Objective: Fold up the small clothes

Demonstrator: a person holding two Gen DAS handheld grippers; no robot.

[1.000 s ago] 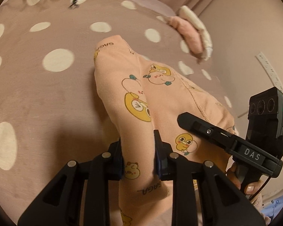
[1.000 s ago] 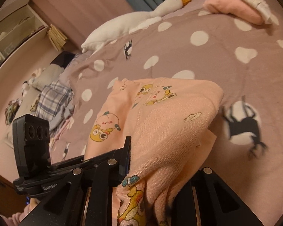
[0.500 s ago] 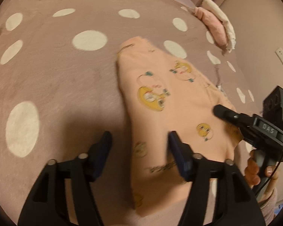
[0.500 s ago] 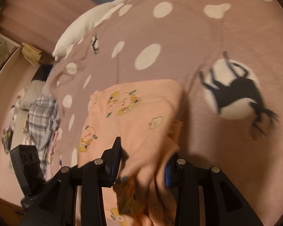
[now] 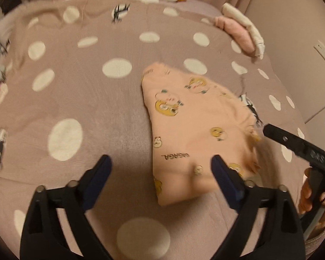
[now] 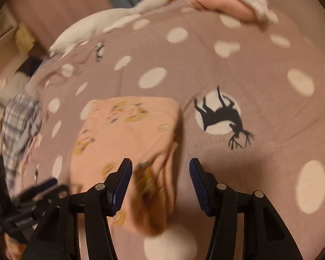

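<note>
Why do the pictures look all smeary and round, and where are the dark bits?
Left wrist view: round fisheye with dark corners; the peach garment looks smeared along its right edge, and shadow pools beneath the left gripper. Right wrist view: blurrier all over, worst on the plaid cloth; shadow lies under the right gripper.

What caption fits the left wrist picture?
Open left gripper above a folded peach garment on a dotted blanket.
</note>
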